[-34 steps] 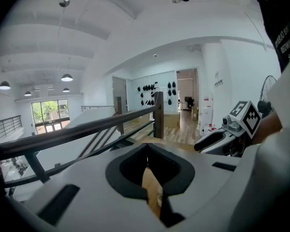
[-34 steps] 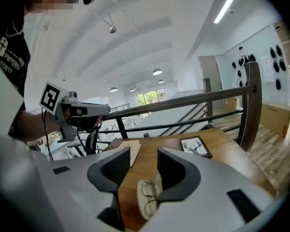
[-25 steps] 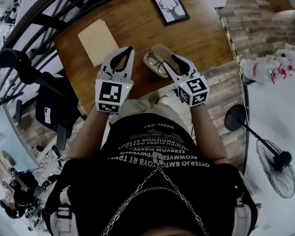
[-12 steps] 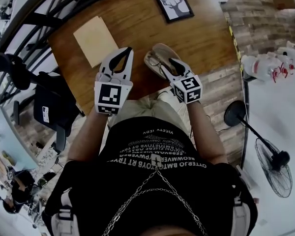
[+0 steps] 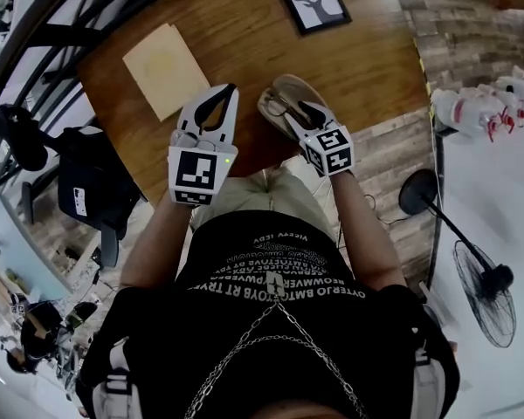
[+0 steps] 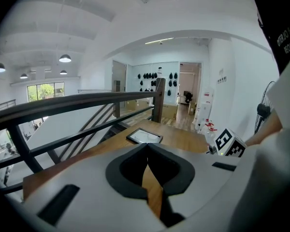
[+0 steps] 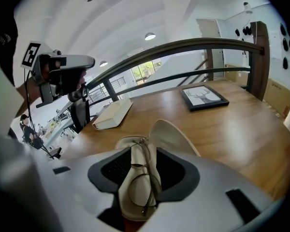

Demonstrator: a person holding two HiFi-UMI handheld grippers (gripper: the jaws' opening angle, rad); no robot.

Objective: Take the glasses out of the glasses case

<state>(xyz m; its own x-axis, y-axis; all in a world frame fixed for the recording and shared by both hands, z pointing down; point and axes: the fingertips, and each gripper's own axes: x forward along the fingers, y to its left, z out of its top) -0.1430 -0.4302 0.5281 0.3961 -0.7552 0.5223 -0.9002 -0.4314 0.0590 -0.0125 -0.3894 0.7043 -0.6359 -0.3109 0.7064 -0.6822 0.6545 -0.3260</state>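
My right gripper is at the reach-in step. Its jaws stand apart astride the open glasses case, where the glasses lie in the lower half; whether the pads touch yet, I can't be sure. Next I need to pinch the frame alone and lift clear of the lid. My left gripper hangs empty, jaws together. The case sits near the table edge, with open wood ahead.

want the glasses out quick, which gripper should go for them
Right. The right gripper has its jaws on either side of the open glasses case, with the glasses between them. The left gripper is shut and empty, off to the side of the case, so it would likely need to open and move across.
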